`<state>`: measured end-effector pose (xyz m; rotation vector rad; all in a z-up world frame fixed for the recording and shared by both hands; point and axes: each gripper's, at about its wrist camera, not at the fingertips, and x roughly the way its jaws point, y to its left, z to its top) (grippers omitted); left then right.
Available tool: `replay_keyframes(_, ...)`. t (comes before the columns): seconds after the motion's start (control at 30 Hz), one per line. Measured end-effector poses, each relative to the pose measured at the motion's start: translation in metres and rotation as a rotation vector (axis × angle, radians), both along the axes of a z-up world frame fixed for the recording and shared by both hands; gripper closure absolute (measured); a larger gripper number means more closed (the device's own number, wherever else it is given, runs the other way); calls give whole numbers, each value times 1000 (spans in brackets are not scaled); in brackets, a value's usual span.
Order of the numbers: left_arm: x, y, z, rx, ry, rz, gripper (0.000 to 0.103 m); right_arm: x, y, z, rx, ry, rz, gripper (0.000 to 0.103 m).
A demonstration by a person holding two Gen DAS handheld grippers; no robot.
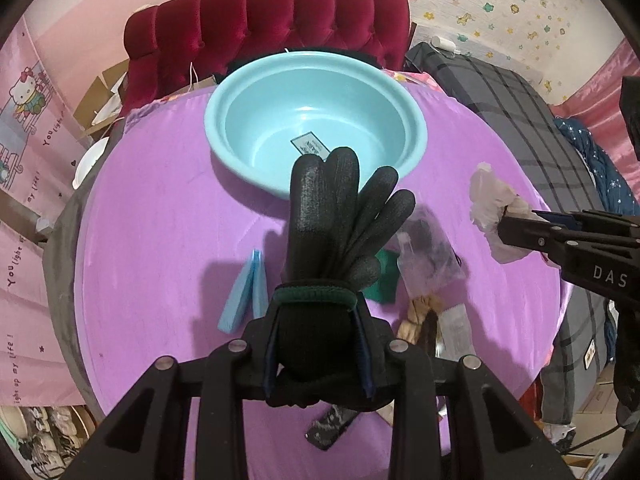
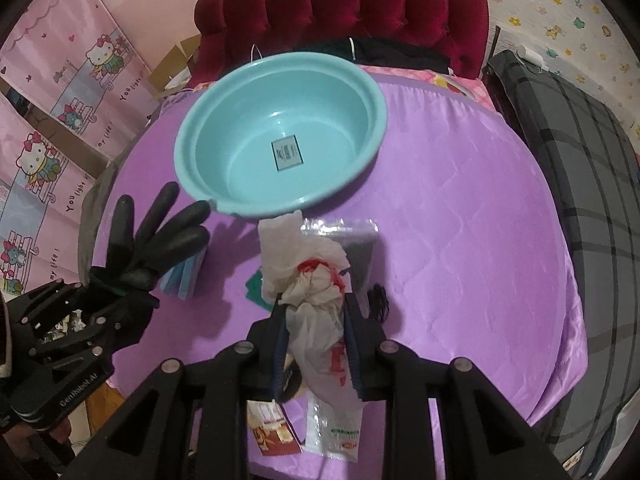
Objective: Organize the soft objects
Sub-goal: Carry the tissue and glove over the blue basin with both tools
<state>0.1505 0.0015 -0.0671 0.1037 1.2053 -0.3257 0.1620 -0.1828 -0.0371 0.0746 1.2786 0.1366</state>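
Observation:
My left gripper (image 1: 316, 300) is shut on a pair of black work gloves (image 1: 336, 216), held by the cuff with the glove fingers pointing up, above the purple cloth. My right gripper (image 2: 314, 300) is shut on a crumpled white plastic bag with red print (image 2: 308, 276), also lifted off the table. A light blue basin (image 2: 280, 136) stands empty at the far side of the table, a label on its bottom. In the left wrist view the right gripper (image 1: 504, 220) and its white bag (image 1: 490, 200) hang at the right. The gloves (image 2: 156, 240) show at left in the right wrist view.
On the purple tablecloth (image 2: 460, 240) lie a blue sponge (image 1: 244, 292), a green cloth (image 1: 384, 276), a clear bag with dark contents (image 1: 428, 256), sachets (image 2: 336, 424) and a beige bundle (image 1: 420, 312). A red velvet chair (image 2: 340, 12) stands behind the basin. A grey plaid blanket (image 2: 580, 160) lies right.

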Motion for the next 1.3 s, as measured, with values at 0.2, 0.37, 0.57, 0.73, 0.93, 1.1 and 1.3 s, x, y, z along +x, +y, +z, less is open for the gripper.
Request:
replay_keyframes(0.2,35,-8,2,13,-8,-25,69,37,4,1,14,-2,0,75)
replay_keyframes(0.37,72,-15,-3,25,1,-29,69,73,8,-2,24,-8,-5,75)
replay_keyframes(0.57,115,-20,-13,21,10,-39,69,113,11,-10,53,-10,-22,75)
replay_keyframes(0.73,146,-24,-25,14,12,-50,69,146,11,-22,73,1,-50,75)
replay_keyframes(0.93,178,-27,-49,14,33,-53,69,176,10,-46,73,30,-86,74)
replay_keyframes(1.1,196,-30,-74,31,52,-55,69,192,10,-70,58,55,-98,74)
replay_keyframes(1.3,211,-31,-95,31,79,-34,69,205,8,-92,57,84,-120,74)
